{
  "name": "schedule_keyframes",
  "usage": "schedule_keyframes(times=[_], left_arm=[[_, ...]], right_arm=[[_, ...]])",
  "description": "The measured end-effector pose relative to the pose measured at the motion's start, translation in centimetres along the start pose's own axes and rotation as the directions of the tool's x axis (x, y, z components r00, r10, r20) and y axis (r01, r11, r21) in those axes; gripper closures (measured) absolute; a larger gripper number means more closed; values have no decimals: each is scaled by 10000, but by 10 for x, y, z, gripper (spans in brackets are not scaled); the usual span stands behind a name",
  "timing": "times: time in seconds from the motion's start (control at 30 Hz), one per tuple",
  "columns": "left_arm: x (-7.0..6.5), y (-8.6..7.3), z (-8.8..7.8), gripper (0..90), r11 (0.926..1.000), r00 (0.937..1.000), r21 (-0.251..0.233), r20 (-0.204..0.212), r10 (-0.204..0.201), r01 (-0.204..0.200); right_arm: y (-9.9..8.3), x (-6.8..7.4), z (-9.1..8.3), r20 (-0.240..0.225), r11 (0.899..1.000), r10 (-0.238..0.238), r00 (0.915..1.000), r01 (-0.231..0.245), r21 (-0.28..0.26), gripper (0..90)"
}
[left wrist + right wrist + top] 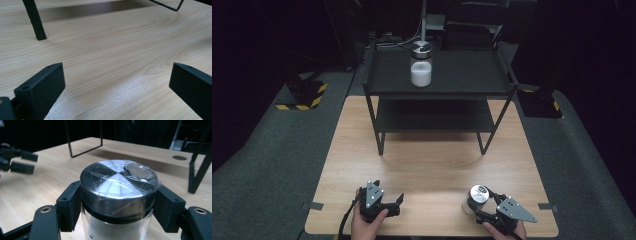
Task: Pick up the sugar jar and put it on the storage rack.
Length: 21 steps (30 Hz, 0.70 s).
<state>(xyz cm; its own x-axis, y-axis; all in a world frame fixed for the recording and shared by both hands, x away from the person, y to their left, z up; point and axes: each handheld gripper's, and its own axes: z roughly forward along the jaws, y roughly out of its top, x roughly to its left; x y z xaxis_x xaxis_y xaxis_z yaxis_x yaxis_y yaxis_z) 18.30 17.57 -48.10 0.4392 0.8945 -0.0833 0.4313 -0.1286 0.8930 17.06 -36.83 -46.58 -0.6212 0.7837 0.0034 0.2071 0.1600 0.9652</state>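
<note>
The shaker (117, 202) stood on the desk (432, 165) near its front right edge, clamped under its taped metal lid (118, 186) by the right gripper (486, 207). I judged the smooth glass could slip if lifted quickly. It held pale powder, as did the second shaker (421, 65) on the shelf (472, 75). The left gripper (393, 204) rested apart, jaws wide and empty.

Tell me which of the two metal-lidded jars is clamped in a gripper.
The near jar at the table's front right, clamped by the right gripper. The other jar stands free on the black shelf.
</note>
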Motion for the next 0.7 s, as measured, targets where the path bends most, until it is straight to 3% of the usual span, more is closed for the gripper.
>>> schedule_keyframes(times=[0.27, 0.47, 0.7], left_arm=[[1, 0, 0, 7, 10000, 10000, 19, 65, -24, 24], [0, 1, 0, 7, 9999, 9999, 89, 87, 88, -89], [-2, 9, 3, 7, 9979, 9998, 629, 54, 171, -174]], right_arm=[[30, 1, 3, 233, 9989, -360, 9991, 367, -300, 314], [49, 0, 5, 440, 9986, -160, 9989, 182, -495, 314], [67, 0, 8, 652, 9987, -25, 9979, 58, -499, 314]])
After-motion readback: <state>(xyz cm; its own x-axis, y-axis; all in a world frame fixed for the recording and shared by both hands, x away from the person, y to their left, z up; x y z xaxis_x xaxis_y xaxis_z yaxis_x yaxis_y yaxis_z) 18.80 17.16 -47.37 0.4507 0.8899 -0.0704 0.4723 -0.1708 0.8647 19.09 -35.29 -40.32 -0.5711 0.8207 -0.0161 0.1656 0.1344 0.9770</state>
